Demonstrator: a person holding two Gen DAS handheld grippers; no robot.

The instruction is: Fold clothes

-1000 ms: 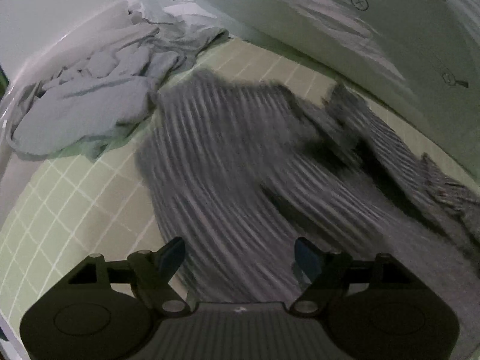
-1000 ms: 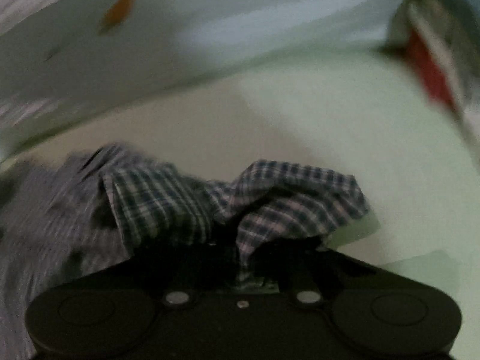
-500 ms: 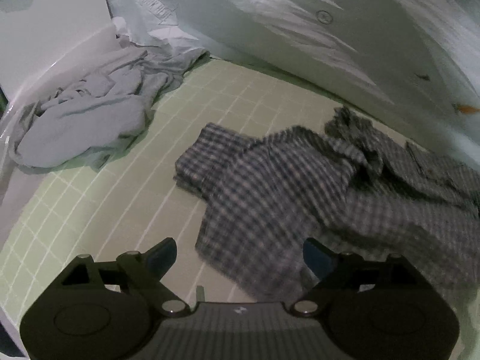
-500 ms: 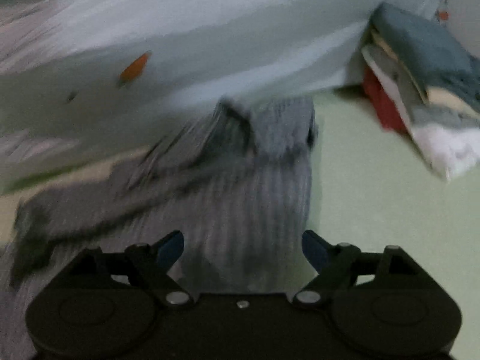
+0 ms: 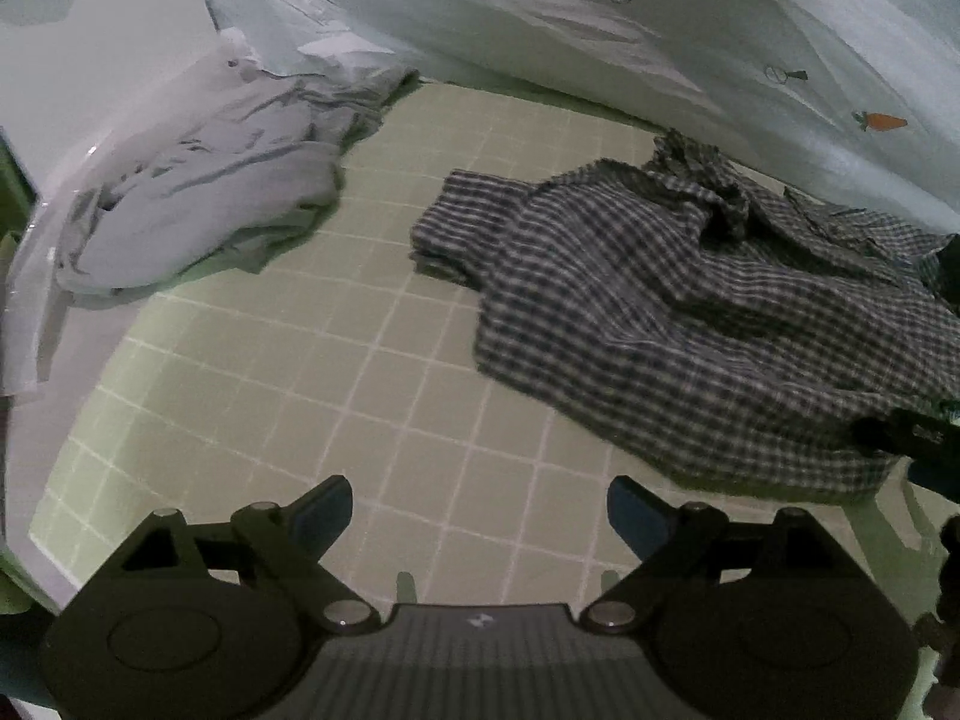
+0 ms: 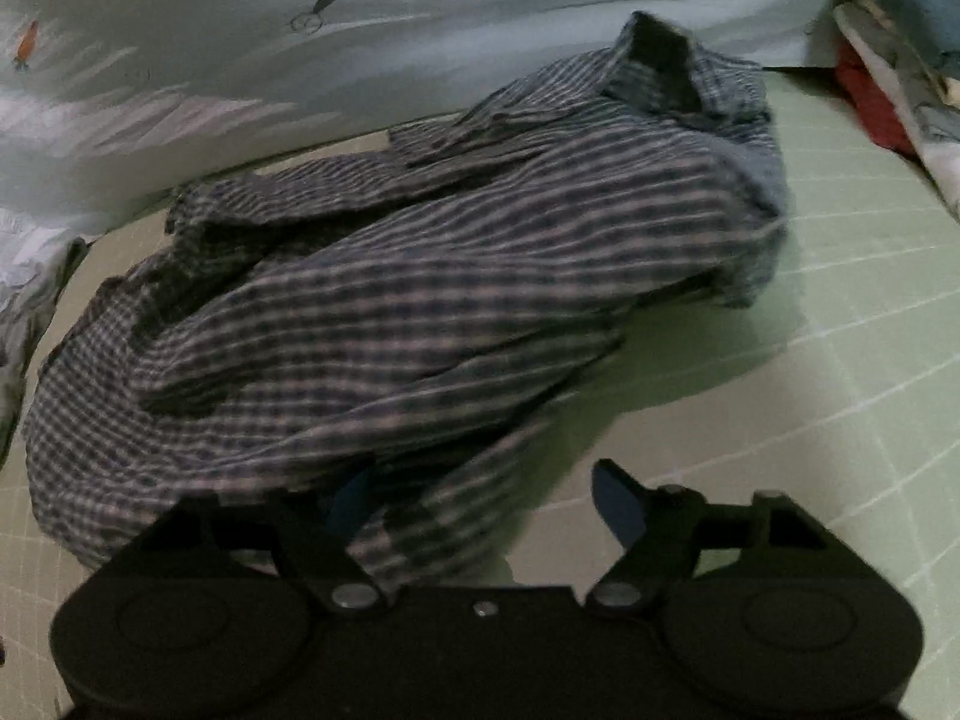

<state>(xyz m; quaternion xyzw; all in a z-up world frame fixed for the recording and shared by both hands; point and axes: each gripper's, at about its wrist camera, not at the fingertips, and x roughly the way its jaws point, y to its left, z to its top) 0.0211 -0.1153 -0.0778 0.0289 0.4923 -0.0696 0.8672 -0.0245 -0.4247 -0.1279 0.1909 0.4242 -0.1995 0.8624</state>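
A dark blue and white checked shirt (image 5: 690, 312) lies crumpled on the green gridded mat (image 5: 372, 360). It fills the middle of the right wrist view (image 6: 390, 300), collar at the far right. My left gripper (image 5: 480, 513) is open and empty over bare mat, to the left of the shirt's near edge. My right gripper (image 6: 480, 501) is open at the shirt's near hem; a fold of the cloth lies over its left finger and between the jaws. The right gripper also shows at the right edge of the left wrist view (image 5: 918, 438).
A pale grey garment (image 5: 198, 192) lies heaped at the mat's far left. A light bedsheet with carrot prints (image 6: 240, 60) runs along the back. A stack of folded clothes (image 6: 894, 60) sits at the far right.
My right gripper has opened and let go of the shirt, which dropped onto the mat. My left gripper has pulled back off the shirt towards the left, over bare mat.
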